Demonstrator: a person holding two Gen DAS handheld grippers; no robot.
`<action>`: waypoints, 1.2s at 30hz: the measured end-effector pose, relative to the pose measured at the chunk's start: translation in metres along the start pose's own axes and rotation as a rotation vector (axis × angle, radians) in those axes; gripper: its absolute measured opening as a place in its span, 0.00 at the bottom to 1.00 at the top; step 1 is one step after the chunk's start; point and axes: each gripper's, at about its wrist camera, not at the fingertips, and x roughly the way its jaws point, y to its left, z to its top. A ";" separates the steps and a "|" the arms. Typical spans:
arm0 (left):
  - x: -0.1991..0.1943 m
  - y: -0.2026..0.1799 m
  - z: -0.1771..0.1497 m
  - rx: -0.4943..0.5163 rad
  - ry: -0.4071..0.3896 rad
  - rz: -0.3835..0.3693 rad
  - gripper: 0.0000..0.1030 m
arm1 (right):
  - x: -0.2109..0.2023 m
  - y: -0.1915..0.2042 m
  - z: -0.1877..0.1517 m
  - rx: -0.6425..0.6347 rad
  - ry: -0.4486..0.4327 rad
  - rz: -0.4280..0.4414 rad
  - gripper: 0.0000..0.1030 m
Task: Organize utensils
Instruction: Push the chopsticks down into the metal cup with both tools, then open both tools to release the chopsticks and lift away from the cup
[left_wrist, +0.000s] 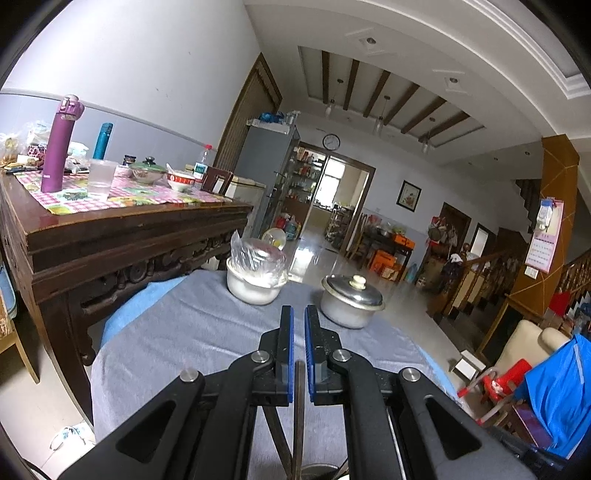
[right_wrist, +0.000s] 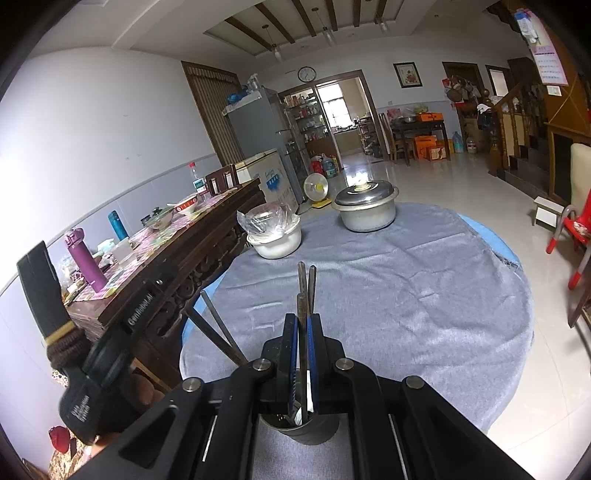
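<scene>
Right gripper (right_wrist: 303, 319) clamped on a bundle of dark slender chopsticks (right_wrist: 306, 291), tips jutting past its fingertips, lower ends standing in a black round cup (right_wrist: 314, 430) directly beneath. Left gripper (left_wrist: 299, 314) closed too, narrow gap between blue pads, thin dark sticks (left_wrist: 291, 435) crossing just below it. Ahead on the grey-clothed round bench (right_wrist: 406, 295): a lidded metal pot (right_wrist: 365, 206) and, further left, a white bowl covered with clear plastic (right_wrist: 275, 232).

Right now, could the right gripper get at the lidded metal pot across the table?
Probably not yet. The grey cloth between the right gripper and the lidded metal pot lies bare, but its jaws are shut on chopsticks, standing over a dark cup.
</scene>
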 end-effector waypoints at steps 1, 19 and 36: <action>0.001 0.000 -0.001 0.001 0.003 0.002 0.05 | 0.001 0.000 0.000 0.001 0.000 0.000 0.06; -0.014 0.005 -0.013 0.144 0.095 0.121 0.05 | 0.015 0.001 0.000 0.022 -0.018 0.029 0.06; -0.026 0.034 -0.008 0.200 0.207 0.247 0.70 | 0.057 0.005 0.019 0.083 -0.050 0.071 0.52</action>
